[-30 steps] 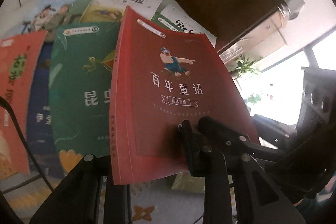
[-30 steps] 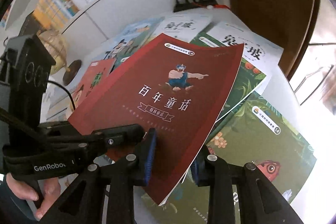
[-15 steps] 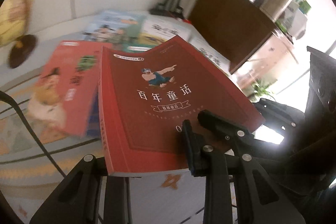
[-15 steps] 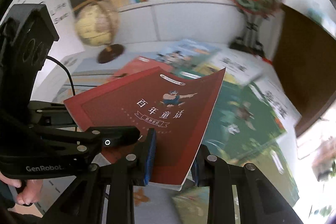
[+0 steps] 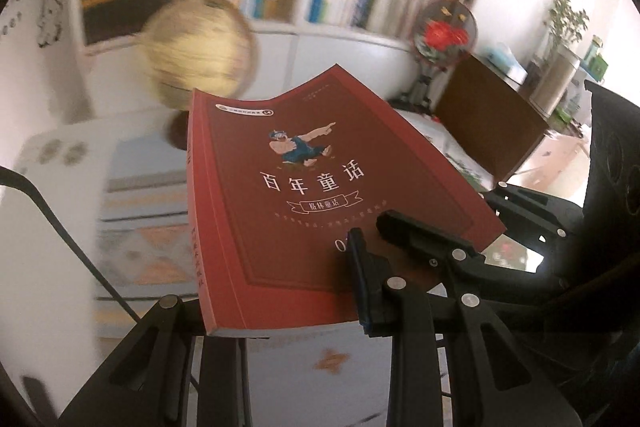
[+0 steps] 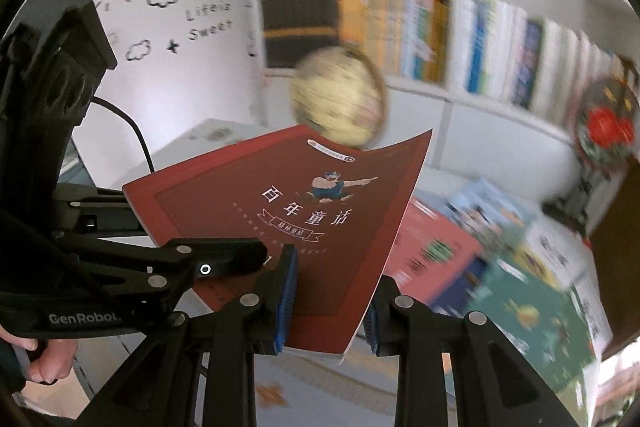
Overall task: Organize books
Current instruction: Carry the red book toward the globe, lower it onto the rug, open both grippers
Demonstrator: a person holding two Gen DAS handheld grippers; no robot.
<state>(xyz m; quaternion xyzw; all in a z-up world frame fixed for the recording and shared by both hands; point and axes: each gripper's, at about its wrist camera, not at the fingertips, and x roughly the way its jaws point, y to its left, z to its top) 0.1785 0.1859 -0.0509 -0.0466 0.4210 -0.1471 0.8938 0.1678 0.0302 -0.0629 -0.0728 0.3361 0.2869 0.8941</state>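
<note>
A red book (image 5: 304,211) with a cartoon figure and white Chinese title hangs tilted in the air, its far corner curling up. My left gripper (image 5: 280,307) is shut on its near edge close to the spine, one blue pad (image 5: 360,287) on the cover and the other finger beneath. My right gripper (image 6: 328,311) is shut on the same red book (image 6: 320,219) at its near open-edge corner, blue pads (image 6: 286,299) on both sides. Each gripper's finger shows in the other view, lying on the cover. A hand (image 6: 44,363) holds the left gripper's handle.
Several loose books (image 6: 480,267) lie spread on the patterned table at the right. A blurred globe (image 5: 200,47) stands behind the held book. A white bookshelf (image 6: 460,39) full of books fills the back. A red flower ornament (image 5: 444,35) and a dark brown cabinet (image 5: 488,123) stand at the right.
Both grippers have carried the red book up and off the spread of books on the table. The views have swung upward toward the globe and the bookshelf.
</note>
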